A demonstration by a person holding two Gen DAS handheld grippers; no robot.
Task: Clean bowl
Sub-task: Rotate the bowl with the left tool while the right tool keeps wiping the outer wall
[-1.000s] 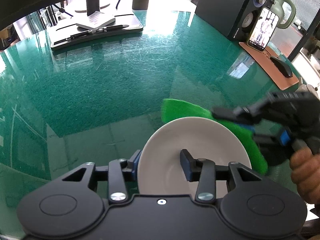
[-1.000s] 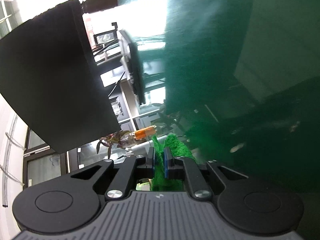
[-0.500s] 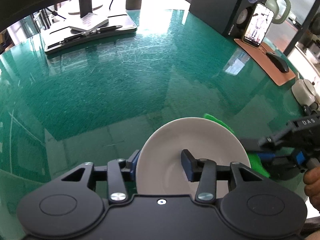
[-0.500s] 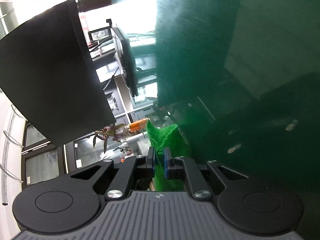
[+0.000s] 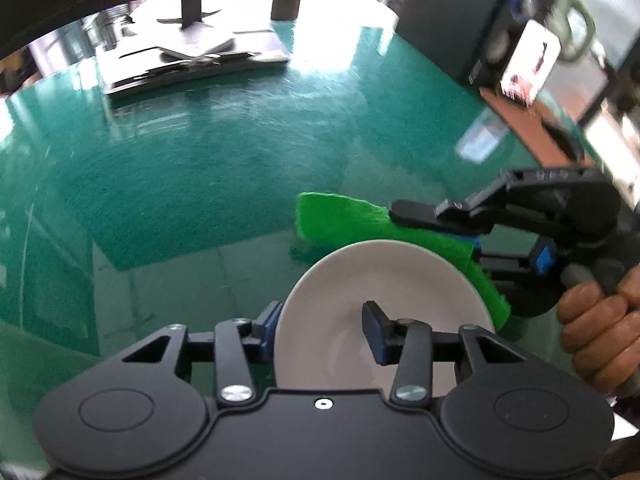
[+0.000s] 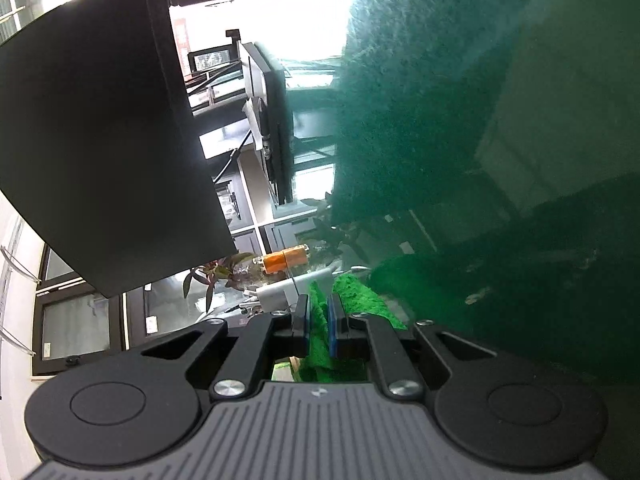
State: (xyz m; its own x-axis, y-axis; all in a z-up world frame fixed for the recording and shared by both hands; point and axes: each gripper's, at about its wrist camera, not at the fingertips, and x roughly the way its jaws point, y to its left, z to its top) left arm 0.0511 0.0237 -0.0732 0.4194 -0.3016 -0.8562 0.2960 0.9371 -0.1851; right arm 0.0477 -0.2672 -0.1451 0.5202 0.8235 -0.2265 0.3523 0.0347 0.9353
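the left gripper holds the white bowl by its rim, one finger inside the bowl and one outside, and the bowl sits low over the green table, right in front of that camera. the right gripper has its fingers squeezed nearly together on a green cloth, and a bare hand grips its handle. in the left view the cloth lies along the far rim of the bowl, touching it or very close, so i think the wiping is under way. the inside of the bowl looks plain white, with no dirt i can see, but i cannot tell how much has been wiped. what is left, i guess, is to rub the cloth around the inside and the rim. other things are far from the bowl: a black speaker at the back right, a phone leaning beside it, a brown mat with a dark mouse on it, and a flat stand with papers at the back left. nothing sits in the way of the cloth. the finger inside the bowl covers a bit of it, so that spot may be hard to reach.
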